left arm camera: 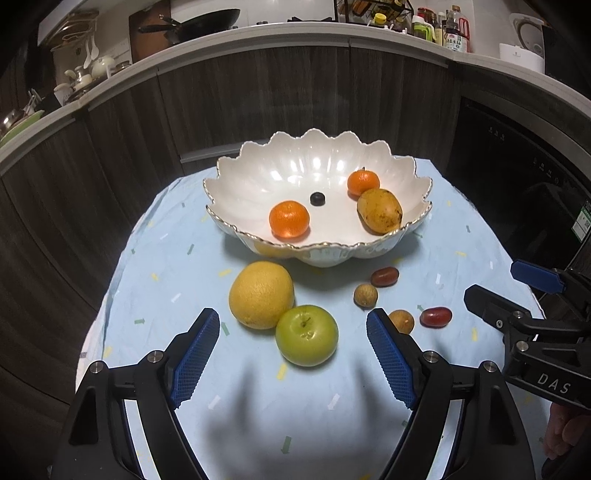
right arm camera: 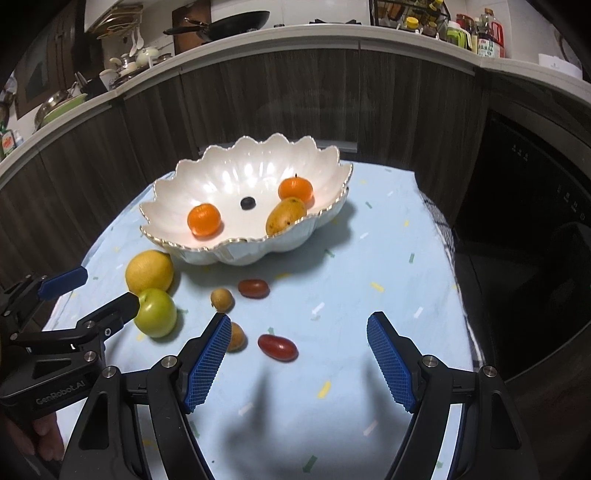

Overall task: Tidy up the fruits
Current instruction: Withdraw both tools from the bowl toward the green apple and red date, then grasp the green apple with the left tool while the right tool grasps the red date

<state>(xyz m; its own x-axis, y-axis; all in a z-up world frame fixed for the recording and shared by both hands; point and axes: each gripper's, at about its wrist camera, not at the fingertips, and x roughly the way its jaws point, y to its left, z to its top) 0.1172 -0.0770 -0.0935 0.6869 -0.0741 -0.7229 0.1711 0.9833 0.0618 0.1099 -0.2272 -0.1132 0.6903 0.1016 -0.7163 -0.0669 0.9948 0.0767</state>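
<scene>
A white scalloped bowl [left arm camera: 258, 166] holds two tangerines [left arm camera: 289, 219], a mango [left arm camera: 379, 211] and a dark berry [left arm camera: 317, 198]. In front of it on the cloth lie a yellow grapefruit [left arm camera: 261, 294], a green apple [left arm camera: 306, 335], two brown longans [left arm camera: 365, 295] and two red oval fruits [left arm camera: 385, 277]. My left gripper [left arm camera: 293, 314] is open, the apple in line between its fingers, untouched. My right gripper [right arm camera: 299, 317] is open over the nearer red fruit [right arm camera: 277, 347]. Its left finger hides part of a longan [right arm camera: 236, 341].
The small table wears a light blue cloth [right arm camera: 369, 258] that ends close on both sides. Dark cabinets and a crowded kitchen counter [left arm camera: 332, 33] stand behind, a black appliance [right arm camera: 535, 203] to the right. A hand [left arm camera: 565, 432] holds the right gripper.
</scene>
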